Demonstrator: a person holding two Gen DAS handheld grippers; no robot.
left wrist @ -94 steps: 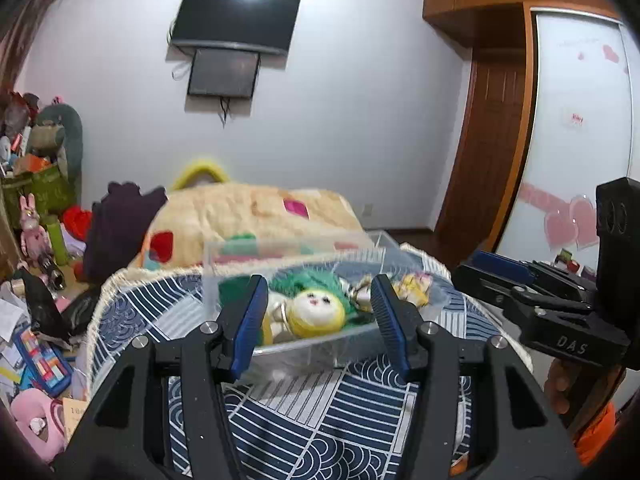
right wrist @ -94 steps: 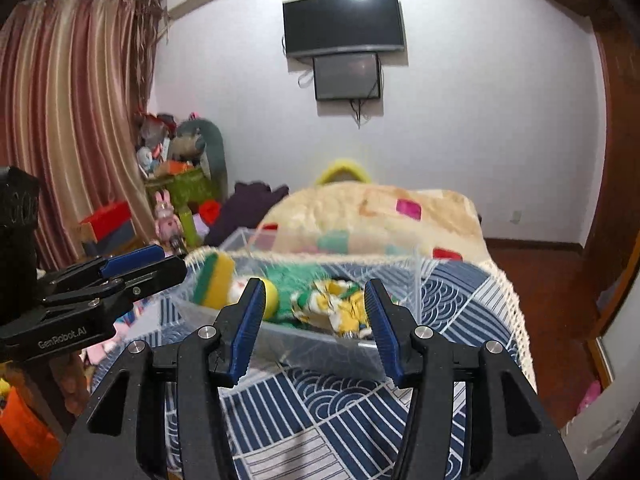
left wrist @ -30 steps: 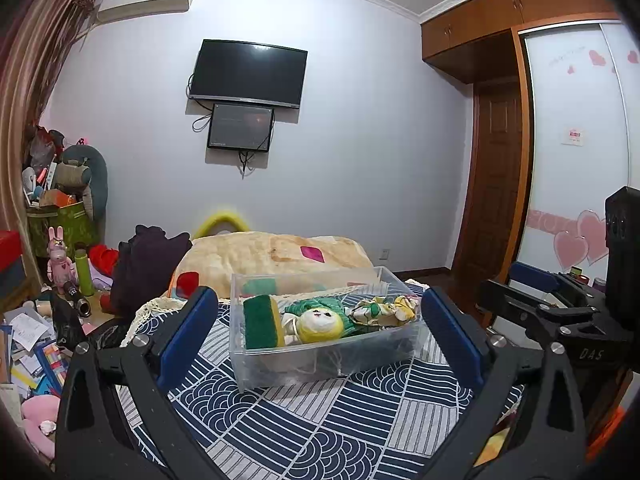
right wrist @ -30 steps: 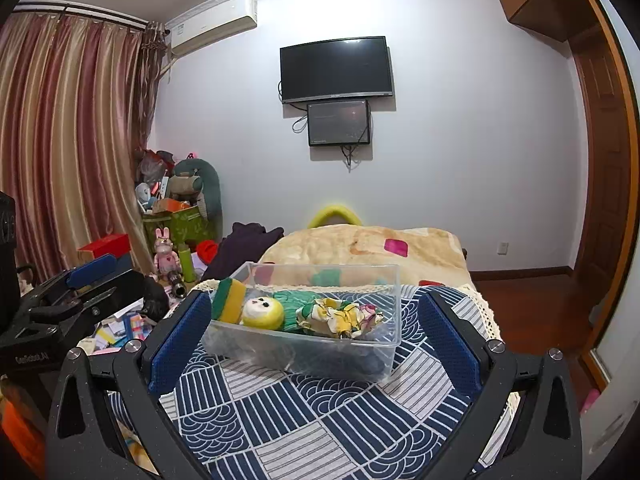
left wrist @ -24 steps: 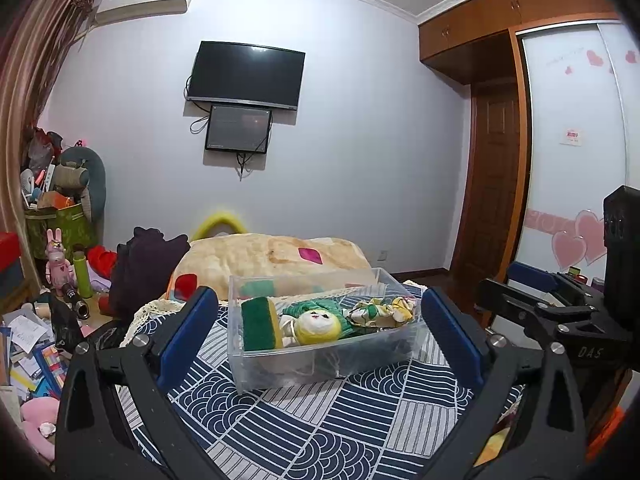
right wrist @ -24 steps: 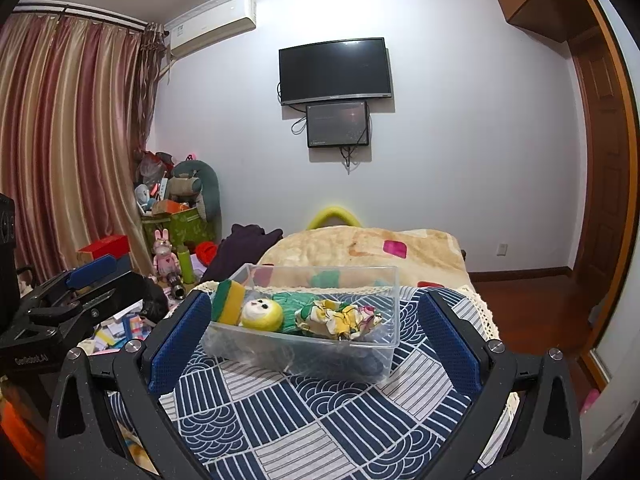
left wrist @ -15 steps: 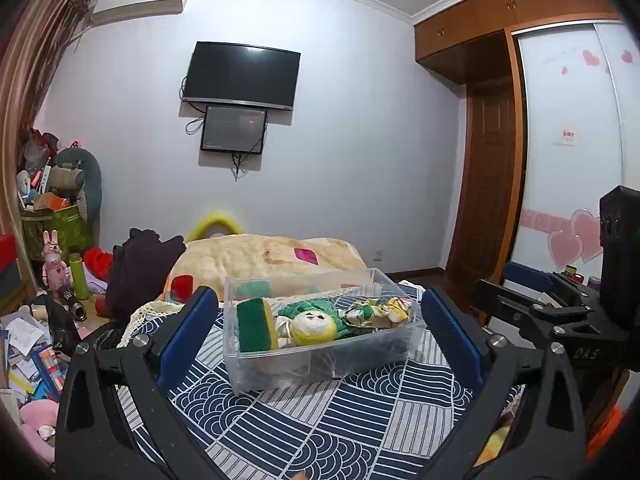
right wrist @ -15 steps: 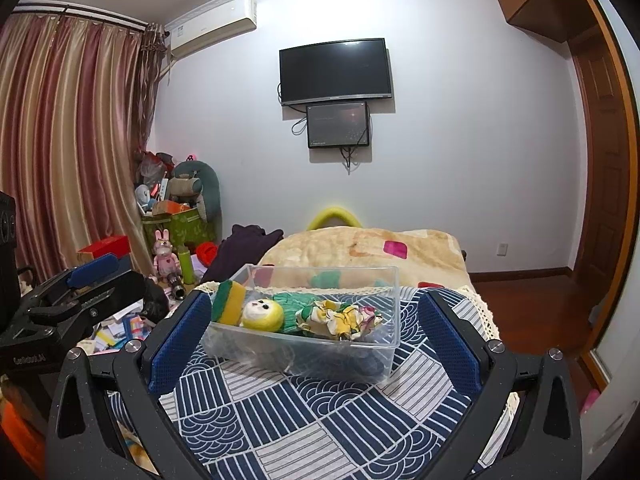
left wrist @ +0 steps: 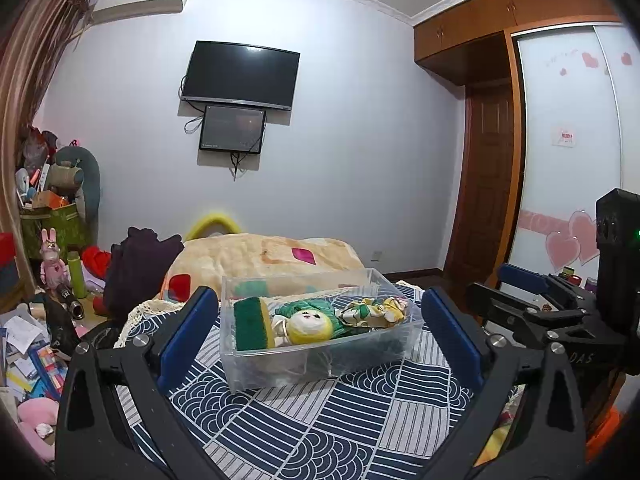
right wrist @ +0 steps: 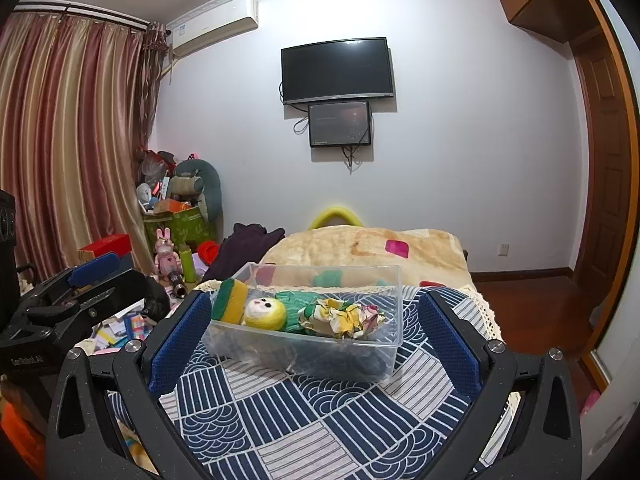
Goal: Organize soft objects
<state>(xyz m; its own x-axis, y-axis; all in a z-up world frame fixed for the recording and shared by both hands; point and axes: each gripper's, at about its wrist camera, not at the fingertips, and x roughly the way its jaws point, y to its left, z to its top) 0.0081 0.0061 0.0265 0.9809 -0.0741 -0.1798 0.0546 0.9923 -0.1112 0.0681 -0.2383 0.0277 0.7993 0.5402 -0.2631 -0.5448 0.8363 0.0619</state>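
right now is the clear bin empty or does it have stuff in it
Not empty. The clear bin holds a sponge, a yellow-faced doll and a crumpled floral cloth, all below its rim.

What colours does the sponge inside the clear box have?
The sponge is green and yellow, clearest in the right wrist view.

- clear bin [left wrist: 320,354] contents under the sponge [left wrist: 252,329] and doll [left wrist: 308,322]: hidden
- left gripper [left wrist: 318,344] handle: cut off at bottom edge
- crumpled cloth [right wrist: 344,318]: shape unclear
- floor clutter [left wrist: 28,344]: too small to identify
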